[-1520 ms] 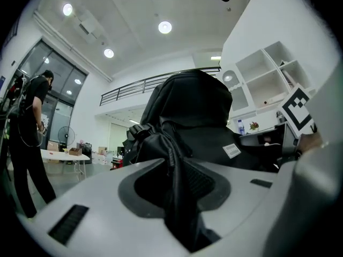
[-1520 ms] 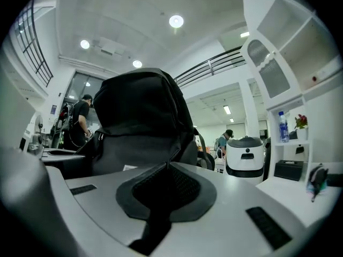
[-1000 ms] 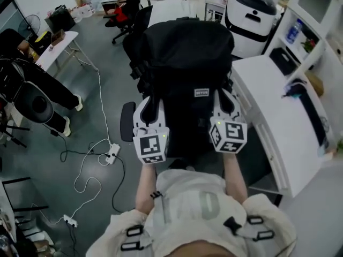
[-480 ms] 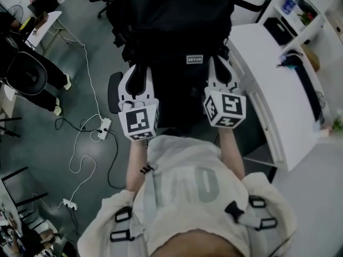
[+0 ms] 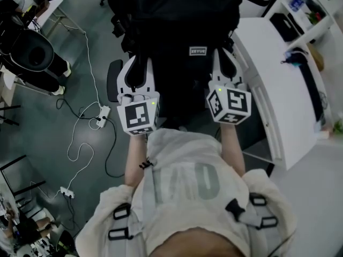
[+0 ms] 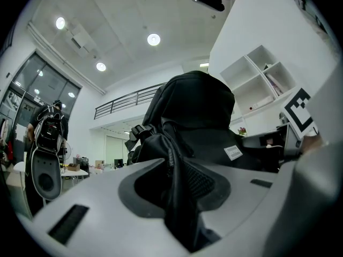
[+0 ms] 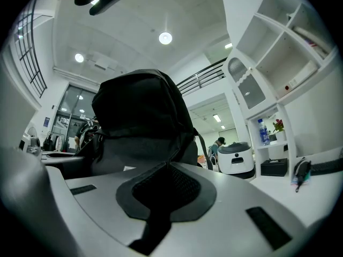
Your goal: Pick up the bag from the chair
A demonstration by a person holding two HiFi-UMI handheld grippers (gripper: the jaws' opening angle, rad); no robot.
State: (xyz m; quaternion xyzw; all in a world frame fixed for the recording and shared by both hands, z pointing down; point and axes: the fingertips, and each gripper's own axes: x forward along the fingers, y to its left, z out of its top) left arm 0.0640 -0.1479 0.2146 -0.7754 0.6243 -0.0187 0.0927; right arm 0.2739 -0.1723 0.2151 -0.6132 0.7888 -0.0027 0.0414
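Grey floor (image 5: pixel 33 135), white desk (image 5: pixel 268 68), black bag (image 5: pixel 182 31)

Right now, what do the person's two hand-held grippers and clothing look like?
The left gripper and right gripper are white plastic, their jaws hollowed with dark grey insets. Each carries a cube of black-and-white square markers with a tiny green light. The person wears a pale top, forearms bare, with dark-buckled straps.

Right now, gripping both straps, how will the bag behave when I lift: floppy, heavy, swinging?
The bag looks bulky and full, so probably fairly heavy. Its straps crumple flat in the left gripper and right gripper, so likely floppy. Held only by them, it may swing or sag.
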